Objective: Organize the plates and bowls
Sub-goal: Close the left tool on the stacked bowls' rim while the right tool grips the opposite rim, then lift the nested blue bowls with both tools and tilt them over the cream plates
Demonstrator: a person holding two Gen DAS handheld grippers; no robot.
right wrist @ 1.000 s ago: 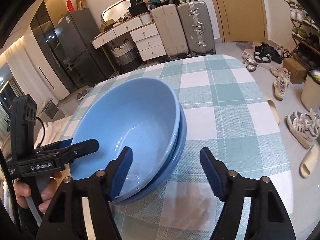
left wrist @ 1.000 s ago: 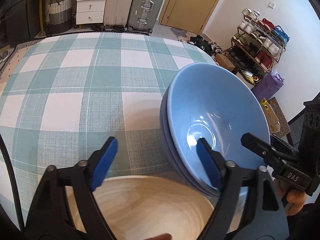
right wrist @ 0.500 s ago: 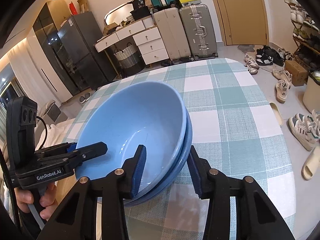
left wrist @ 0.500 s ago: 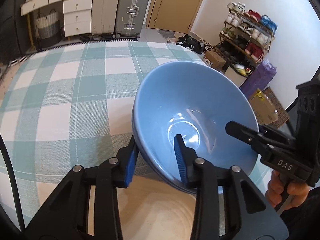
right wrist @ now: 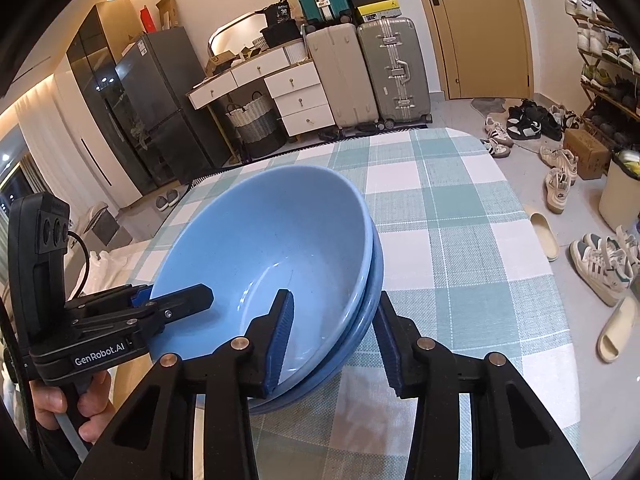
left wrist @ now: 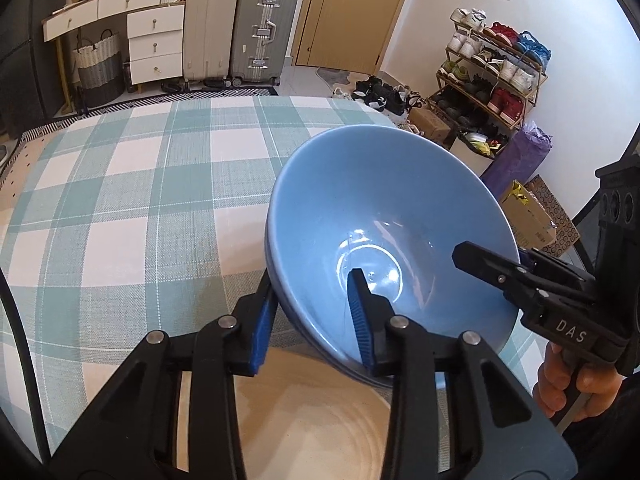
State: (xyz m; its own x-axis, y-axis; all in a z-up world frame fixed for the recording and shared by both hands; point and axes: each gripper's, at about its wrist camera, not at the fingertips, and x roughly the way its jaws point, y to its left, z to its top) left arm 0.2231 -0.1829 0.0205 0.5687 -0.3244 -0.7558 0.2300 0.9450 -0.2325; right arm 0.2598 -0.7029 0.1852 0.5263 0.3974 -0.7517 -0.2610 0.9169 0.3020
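Note:
A stack of nested blue bowls is held tilted above the checked tablecloth; it also shows in the right wrist view. My left gripper is shut on the stack's near-left rim, one finger inside the top bowl and one outside. My right gripper is shut on the opposite rim in the same way. Each gripper shows in the other's view, the right one and the left one. A pale wooden plate lies on the table under my left gripper.
The table has a green and white checked cloth. Its right edge drops to a floor with scattered shoes. Suitcases, a drawer unit and a shoe rack stand beyond the far edge.
Both grippers went from open beside the bowls to shut on opposite rims. The stack has since lifted and tilted a little, with both grippers on it.

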